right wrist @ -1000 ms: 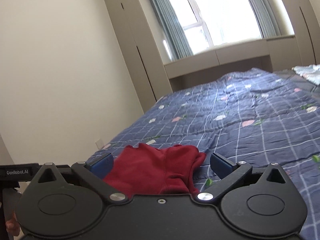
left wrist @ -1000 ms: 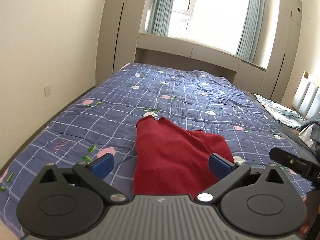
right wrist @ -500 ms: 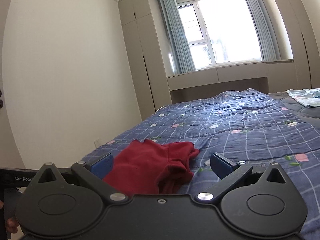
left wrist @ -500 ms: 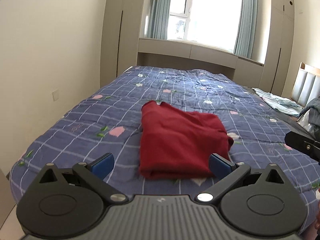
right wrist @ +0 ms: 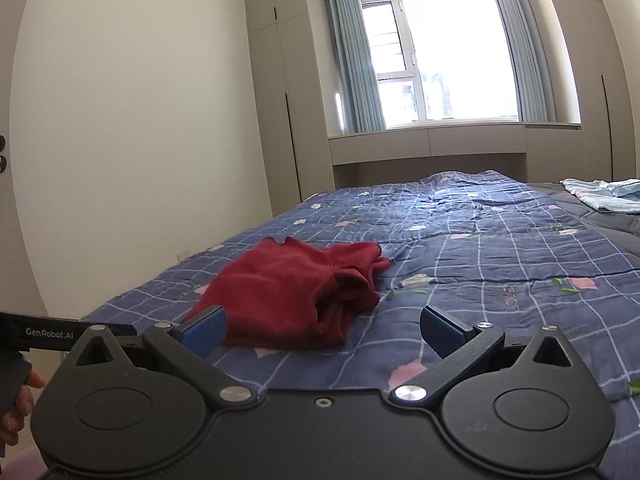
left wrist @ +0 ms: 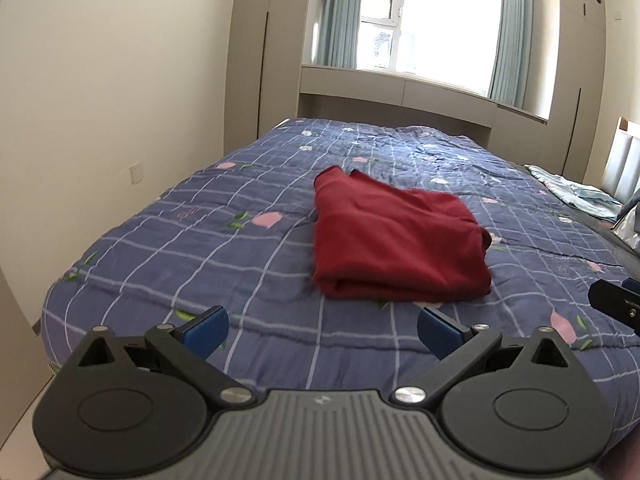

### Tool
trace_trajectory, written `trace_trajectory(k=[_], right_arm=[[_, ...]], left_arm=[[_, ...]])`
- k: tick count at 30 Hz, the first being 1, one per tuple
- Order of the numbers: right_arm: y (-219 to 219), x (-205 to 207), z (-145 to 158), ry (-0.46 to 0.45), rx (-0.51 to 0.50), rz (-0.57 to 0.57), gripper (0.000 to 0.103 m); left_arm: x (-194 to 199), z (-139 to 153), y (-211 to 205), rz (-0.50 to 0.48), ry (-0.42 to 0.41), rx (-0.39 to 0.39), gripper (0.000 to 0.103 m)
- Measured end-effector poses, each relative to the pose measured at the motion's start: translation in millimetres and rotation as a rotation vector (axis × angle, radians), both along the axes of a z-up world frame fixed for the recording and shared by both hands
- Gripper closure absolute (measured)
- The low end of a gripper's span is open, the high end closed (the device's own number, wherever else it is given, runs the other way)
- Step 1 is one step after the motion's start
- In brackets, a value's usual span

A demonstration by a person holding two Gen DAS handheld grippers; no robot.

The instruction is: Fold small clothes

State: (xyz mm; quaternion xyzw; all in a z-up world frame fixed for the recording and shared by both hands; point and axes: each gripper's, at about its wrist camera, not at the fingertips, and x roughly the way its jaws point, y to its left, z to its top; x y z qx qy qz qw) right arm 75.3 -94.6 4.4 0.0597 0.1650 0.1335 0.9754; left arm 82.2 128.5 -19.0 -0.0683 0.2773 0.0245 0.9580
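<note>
Both my grippers [left wrist: 320,330] [right wrist: 322,330] hang spread and empty; the loose bunched end of the shirt [right wrist: 296,292] could spring open.

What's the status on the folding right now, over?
Left gripper open, empty. Right gripper open, empty. Red garment lies folded on the blue quilt, nothing touching it. Nothing in the way.
</note>
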Motion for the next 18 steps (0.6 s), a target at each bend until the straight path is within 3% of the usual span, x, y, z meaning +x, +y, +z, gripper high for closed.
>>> trace_trajectory(k=[18], right_arm=[[-4.3,4.1,-9.4,0.033,0.011,-0.021,0.000]], left_arm=[[0.0,-7.0,-1.3,0.005,0.013,-0.004,0.000]])
